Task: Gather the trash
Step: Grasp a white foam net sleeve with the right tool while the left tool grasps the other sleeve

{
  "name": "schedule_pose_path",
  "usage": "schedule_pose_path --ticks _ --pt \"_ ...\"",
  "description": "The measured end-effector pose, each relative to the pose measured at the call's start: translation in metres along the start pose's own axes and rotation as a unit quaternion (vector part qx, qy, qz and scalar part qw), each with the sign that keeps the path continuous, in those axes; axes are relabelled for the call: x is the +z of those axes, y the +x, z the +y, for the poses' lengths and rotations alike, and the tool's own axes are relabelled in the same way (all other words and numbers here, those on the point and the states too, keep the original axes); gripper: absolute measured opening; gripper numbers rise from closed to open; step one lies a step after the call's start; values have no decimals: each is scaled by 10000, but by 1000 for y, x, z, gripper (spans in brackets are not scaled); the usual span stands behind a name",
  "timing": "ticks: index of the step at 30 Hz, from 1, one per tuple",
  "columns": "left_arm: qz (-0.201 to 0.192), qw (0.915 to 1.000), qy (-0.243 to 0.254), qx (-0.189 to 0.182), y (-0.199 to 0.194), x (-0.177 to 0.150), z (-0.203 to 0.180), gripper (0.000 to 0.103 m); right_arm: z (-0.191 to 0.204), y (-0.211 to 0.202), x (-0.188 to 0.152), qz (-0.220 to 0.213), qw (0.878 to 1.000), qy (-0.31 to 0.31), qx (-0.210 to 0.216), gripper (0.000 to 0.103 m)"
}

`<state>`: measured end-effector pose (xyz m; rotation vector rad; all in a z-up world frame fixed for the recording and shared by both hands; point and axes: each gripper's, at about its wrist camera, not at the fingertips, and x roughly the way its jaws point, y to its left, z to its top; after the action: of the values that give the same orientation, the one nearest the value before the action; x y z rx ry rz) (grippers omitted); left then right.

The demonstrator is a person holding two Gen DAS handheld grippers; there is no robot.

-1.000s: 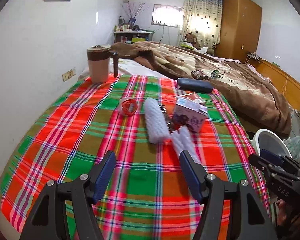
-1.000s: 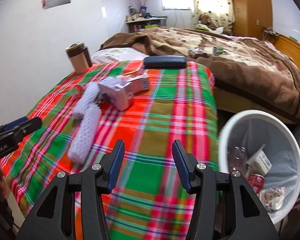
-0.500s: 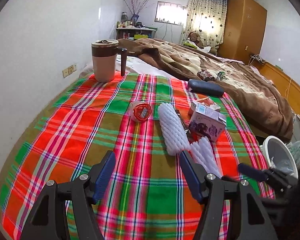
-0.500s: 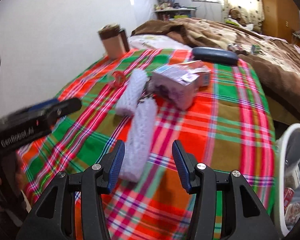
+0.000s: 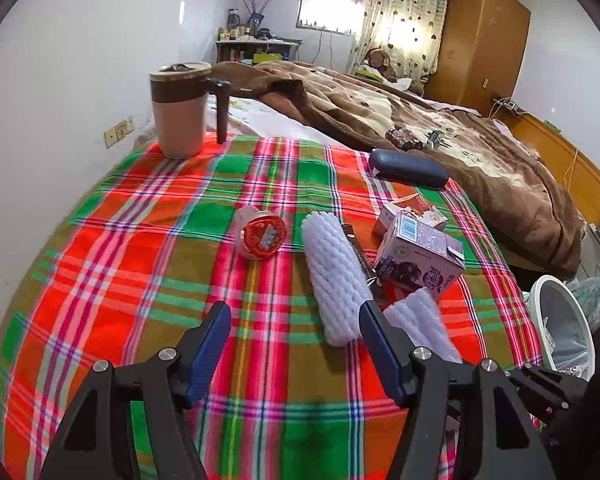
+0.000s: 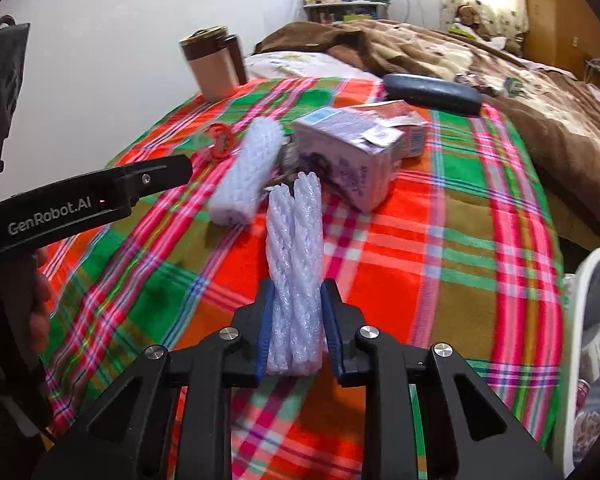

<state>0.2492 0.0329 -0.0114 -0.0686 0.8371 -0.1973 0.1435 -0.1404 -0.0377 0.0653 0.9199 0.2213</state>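
Two grippers work over a plaid cloth (image 5: 140, 264) covering the surface beside a bed (image 5: 440, 128). At the right edge stands a white bin (image 5: 560, 320) with rubbish inside. The left gripper (image 5: 294, 346) hangs above the cloth with its jaws spread wide, grasping nothing. The right gripper (image 6: 296, 332) is clenched on the near end of a white foam sleeve (image 6: 294, 256), which lies on the cloth pointing toward a purple carton (image 6: 348, 152). A second foam sleeve (image 6: 248, 172) lies just left, near a red-lidded cup (image 5: 262, 236).

Right gripper (image 6: 296, 332) jaws nearly closed, left gripper (image 5: 294, 344) jaws spread
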Motion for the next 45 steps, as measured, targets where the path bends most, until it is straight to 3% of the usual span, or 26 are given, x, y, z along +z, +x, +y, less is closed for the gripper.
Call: schedule_pose_path --ticks 11,27,36,45 --pt "212 9994 -73 -256 39 14 -16 66 -23 -8 -7 -151 9986 343 -363 23" --pt "411 9991 -104 69 76 20 -17 66 -34 -16 -8 -336 9976 409 -438 23" --pt "534 9985 -70 -34 82 20 -20 34 -40 -20 -10 -376 9973 480 -410 23" --pt "394 9992 -31 37 64 15 -25 29 -42 -24 -13 -445 9970 513 -373 23"
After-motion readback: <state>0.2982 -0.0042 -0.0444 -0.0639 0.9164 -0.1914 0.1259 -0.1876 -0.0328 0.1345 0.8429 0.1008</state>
